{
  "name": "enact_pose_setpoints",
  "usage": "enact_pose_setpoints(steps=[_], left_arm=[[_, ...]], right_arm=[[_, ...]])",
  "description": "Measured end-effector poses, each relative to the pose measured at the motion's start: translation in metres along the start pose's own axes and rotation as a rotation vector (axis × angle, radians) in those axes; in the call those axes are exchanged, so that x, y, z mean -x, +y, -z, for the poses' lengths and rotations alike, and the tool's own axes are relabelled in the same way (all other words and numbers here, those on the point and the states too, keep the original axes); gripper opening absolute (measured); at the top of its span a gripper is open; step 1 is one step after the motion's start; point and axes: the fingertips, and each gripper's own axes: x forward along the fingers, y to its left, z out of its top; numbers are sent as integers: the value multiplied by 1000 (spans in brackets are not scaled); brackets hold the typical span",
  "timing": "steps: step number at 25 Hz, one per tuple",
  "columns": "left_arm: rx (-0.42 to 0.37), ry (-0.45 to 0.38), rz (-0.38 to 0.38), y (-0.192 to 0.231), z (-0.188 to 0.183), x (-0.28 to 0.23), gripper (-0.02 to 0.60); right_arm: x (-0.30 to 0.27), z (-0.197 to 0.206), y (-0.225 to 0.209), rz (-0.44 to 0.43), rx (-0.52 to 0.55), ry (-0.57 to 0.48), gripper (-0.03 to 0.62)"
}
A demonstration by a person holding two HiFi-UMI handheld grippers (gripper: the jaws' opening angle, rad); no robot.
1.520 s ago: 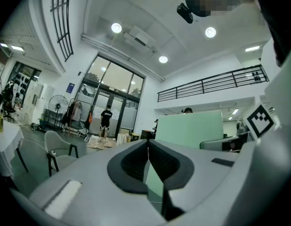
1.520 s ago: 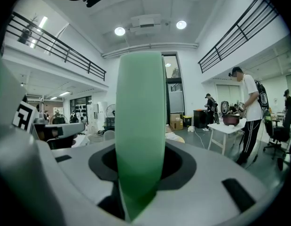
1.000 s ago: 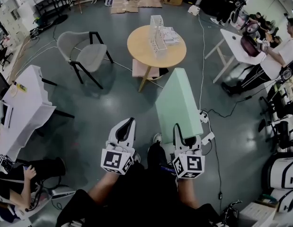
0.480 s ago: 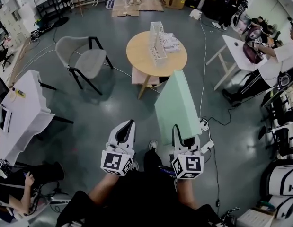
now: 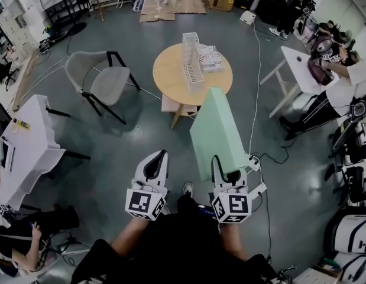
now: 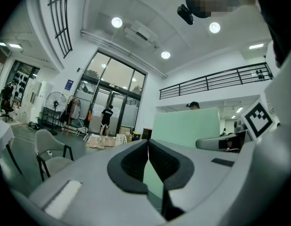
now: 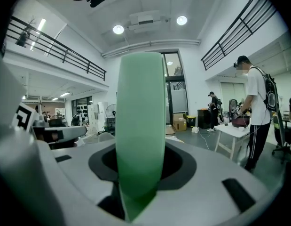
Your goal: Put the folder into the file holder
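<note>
A mint-green folder [image 5: 217, 132] stands on edge, tilted toward the round table, with my right gripper [image 5: 225, 171] shut on its near end. In the right gripper view the folder [image 7: 141, 121] fills the gap between the jaws of the right gripper [image 7: 139, 175]. My left gripper [image 5: 156, 164] hangs beside it, shut and empty. In the left gripper view the left gripper [image 6: 148, 147] shows its pads meeting, with the folder [image 6: 187, 126] to the right. The white wire file holder [image 5: 191, 61] stands on the round wooden table [image 5: 168, 76] ahead, well beyond both grippers.
A stack of papers [image 5: 212, 58] lies beside the file holder. A grey chair [image 5: 100, 78] stands left of the table. White tables sit at left [image 5: 29, 141] and right [image 5: 295, 61], with people around them. Cables [image 5: 253, 99] run over the floor.
Both grippers and the folder have moved forward toward the round table, which now lies nearer in the head view. The grip on the folder is unchanged.
</note>
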Motion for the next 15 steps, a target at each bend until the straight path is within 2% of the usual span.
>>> enact_pose_setpoints(steps=[15], left_arm=[[-23, -18, -37, -41, -1, -107, 11]], right_arm=[[-64, -4, -97, -65, 2, 4, 149]])
